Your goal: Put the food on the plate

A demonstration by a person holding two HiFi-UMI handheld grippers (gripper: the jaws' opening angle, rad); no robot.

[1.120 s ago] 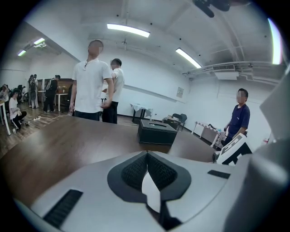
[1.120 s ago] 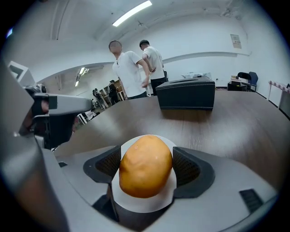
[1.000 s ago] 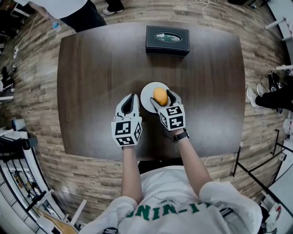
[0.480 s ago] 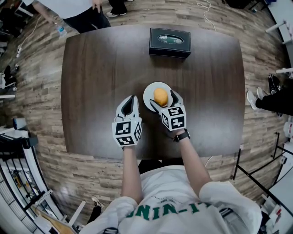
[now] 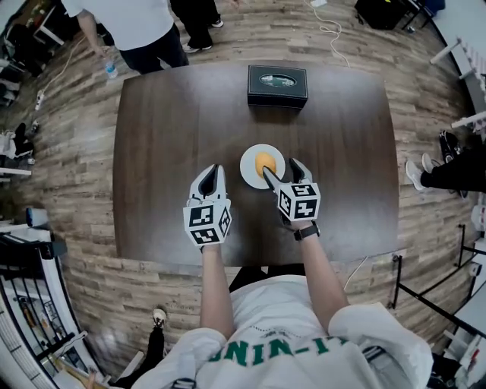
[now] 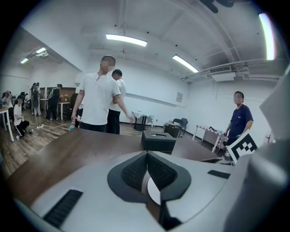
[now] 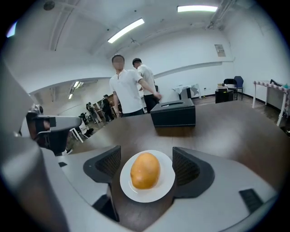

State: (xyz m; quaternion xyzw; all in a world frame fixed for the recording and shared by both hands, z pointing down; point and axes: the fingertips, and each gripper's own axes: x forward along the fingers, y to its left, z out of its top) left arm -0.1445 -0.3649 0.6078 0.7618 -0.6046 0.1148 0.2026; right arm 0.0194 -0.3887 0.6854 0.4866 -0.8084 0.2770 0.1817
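Observation:
An orange, egg-shaped piece of food point(image 5: 265, 161) point(image 7: 145, 170) lies on a small white plate point(image 5: 249, 172) point(image 7: 147, 195) in the middle of the dark wooden table point(image 5: 167, 129). My right gripper point(image 5: 280, 169) point(image 7: 147, 163) sits at the plate's near edge. Its jaws are apart and closing, one on each side of the food, and the pads do not touch it. My left gripper point(image 5: 213, 169) point(image 6: 146, 156) rests left of the plate, shut with nothing in it. A sliver of the plate point(image 6: 154, 192) shows past its tips.
A black box point(image 5: 277, 85) point(image 7: 173, 113) point(image 6: 157, 140) stands at the table's far edge, beyond the plate. Two people point(image 5: 125, 19) point(image 7: 131, 88) stand past the far left corner. Another person point(image 6: 237, 122) is off to the right.
My right gripper has drawn back a little towards me, and the food stays on the plate. The left gripper has kept its place beside the plate.

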